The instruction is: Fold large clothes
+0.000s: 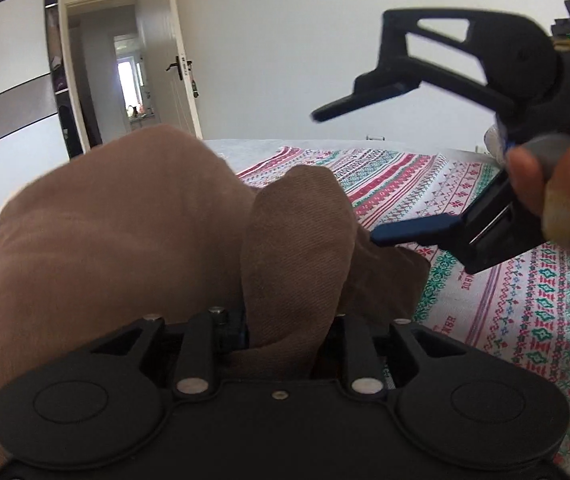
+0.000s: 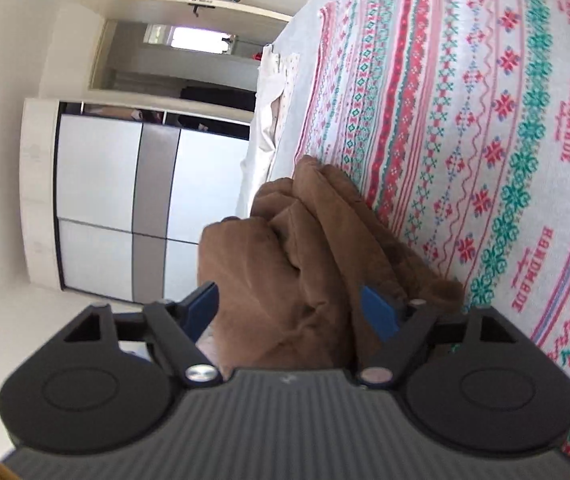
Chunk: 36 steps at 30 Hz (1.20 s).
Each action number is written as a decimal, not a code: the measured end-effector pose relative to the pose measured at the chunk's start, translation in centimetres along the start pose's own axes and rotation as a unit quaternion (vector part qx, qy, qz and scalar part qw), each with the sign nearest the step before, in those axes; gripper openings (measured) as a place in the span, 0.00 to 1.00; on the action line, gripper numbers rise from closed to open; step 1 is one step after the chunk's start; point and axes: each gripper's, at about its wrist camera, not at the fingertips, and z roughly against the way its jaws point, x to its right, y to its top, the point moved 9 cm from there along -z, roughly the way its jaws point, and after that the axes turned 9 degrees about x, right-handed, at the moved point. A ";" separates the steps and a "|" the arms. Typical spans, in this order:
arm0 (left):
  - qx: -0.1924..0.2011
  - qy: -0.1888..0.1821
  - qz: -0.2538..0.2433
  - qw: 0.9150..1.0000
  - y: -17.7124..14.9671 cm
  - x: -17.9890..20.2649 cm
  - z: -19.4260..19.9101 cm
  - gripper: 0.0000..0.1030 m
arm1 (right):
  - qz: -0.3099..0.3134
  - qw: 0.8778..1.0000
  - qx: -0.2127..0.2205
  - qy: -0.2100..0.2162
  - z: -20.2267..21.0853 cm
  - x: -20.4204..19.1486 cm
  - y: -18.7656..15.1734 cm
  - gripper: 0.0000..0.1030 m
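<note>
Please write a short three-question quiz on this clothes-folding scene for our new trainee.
1. True or false: the left gripper is shut on the brown garment.
2. How does the right gripper stand? A) open, with cloth between its fingers B) shut on the bedspread C) out of view
3. Fill in: the garment lies over a patterned ______ printed with the word HANDMADE.

Key:
1. True; a fold of cloth is pinched in it.
2. A; the right wrist view shows its blue pads apart on either side of the cloth.
3. bedspread
</note>
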 end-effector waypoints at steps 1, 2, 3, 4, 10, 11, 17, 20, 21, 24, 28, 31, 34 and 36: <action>0.002 -0.006 -0.003 1.000 0.4 -0.2 0.5 0.32 | 0.007 1.000 0.001 -0.001 -0.7 -0.5 -0.8 0.81; 0.005 -0.021 0.000 1.000 0.1 -0.4 1.3 0.40 | 0.013 1.000 0.000 -0.001 -0.7 -0.7 -0.8 0.82; 0.009 -0.037 0.009 0.999 0.5 -0.4 2.0 0.48 | 0.020 1.000 0.000 0.001 -0.9 -1.1 -1.2 0.83; 0.013 -0.054 0.020 0.998 0.9 -0.5 2.7 0.52 | 0.027 1.000 -0.001 0.002 -1.1 -1.8 -1.9 0.83; 0.057 -0.089 0.096 0.990 2.8 -1.1 7.2 0.86 | 0.090 0.996 -0.003 0.014 -0.9 -4.3 -2.8 0.90; 0.061 -0.090 0.109 0.988 3.1 -1.5 7.7 0.89 | 0.095 0.995 -0.005 0.018 -0.9 -4.6 -3.0 0.91; 0.068 -0.031 0.168 0.983 3.8 -6.3 9.6 0.99 | 0.100 0.994 -0.041 0.011 -2.4 -4.5 -3.8 0.96; 0.056 0.016 0.179 0.982 3.4 -9.2 9.5 0.99 | 0.099 0.993 -0.064 0.003 -3.0 -4.2 -3.7 0.96; 0.051 0.032 0.185 0.981 3.0 -10.2 9.7 0.99 | 0.099 0.993 -0.070 0.001 -3.2 -4.2 -3.5 0.96; 0.039 0.079 0.202 0.976 1.5 -12.7 9.5 1.00 | 0.102 0.991 -0.081 0.007 -3.8 -4.3 -2.5 0.96; 0.021 0.106 0.239 0.965 -0.7 -14.9 9.2 1.00 | 0.085 0.990 -0.108 0.027 -5.1 -4.1 -1.3 0.96; 0.006 0.107 0.272 0.956 -1.6 -16.3 8.6 1.00 | 0.080 0.987 -0.130 0.041 -6.4 -4.1 -0.7 0.91; 0.000 0.111 0.296 0.949 -2.4 -17.2 8.0 1.00 | 0.125 0.978 -0.161 0.046 -7.8 -5.3 -1.1 0.89; -0.005 0.112 0.320 0.941 -2.9 -17.8 7.4 1.00 | 0.168 0.969 -0.178 0.031 -9.0 -5.8 -1.6 0.88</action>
